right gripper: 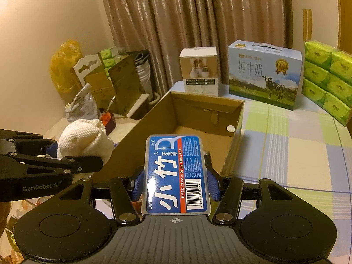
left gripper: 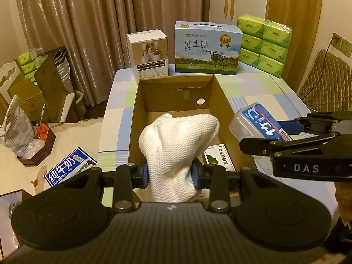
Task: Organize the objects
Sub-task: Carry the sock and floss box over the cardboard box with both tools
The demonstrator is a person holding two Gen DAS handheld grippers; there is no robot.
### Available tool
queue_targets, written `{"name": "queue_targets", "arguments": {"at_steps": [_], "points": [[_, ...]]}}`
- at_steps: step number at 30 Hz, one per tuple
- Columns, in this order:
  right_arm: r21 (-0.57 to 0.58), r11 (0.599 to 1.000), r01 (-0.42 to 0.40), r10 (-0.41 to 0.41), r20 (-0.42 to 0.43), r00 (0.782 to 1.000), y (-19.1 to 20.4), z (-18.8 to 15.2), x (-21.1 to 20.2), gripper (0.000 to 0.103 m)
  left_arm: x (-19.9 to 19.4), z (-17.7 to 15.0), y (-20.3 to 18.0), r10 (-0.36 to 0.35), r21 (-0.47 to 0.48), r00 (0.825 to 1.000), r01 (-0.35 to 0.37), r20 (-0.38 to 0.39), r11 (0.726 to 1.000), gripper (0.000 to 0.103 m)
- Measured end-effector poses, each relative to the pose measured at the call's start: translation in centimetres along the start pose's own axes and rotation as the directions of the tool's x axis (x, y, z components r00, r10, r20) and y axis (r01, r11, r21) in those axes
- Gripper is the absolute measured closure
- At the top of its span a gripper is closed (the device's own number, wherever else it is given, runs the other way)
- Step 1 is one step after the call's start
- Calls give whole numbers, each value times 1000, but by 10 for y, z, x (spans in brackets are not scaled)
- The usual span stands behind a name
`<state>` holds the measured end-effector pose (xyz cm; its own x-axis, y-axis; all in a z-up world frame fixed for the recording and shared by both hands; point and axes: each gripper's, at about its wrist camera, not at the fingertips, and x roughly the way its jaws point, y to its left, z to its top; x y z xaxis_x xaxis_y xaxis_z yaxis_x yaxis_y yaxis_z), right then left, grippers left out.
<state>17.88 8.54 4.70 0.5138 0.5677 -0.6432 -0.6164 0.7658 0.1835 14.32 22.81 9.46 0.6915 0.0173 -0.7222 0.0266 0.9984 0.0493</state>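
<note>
Over the one cardboard box (left gripper: 176, 101) on the table: lower each load well inside before releasing. Left gripper (left gripper: 170, 175) clamped on one white knitted cloth (left gripper: 178, 145) above the box interior; right gripper (right gripper: 176, 183) clamped on one floss-pick case (right gripper: 176, 173) near the box's right wall. One small packet (left gripper: 219, 158) already inside.

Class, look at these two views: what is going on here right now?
A person is packing things into an open cardboard box on a checked table. The left hand-held gripper is clamped on a white knitted cloth above the box. The right hand-held gripper grips a blue box of floss picks near the box's right wall. A small green-and-white packet lies inside.
</note>
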Motion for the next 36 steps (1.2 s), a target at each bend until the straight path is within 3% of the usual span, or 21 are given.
{"name": "queue_targets", "arguments": {"at_steps": [24,36], "points": [[9,1000,24,-23,-34,999,-28,32,42,49,58,32,12,1,34,998,1,-70,999,72],[24,999,35,-34,-50,998,-42,49,68,49,90,48,21,-16,-3,995,16,-95,1000,72]]}}
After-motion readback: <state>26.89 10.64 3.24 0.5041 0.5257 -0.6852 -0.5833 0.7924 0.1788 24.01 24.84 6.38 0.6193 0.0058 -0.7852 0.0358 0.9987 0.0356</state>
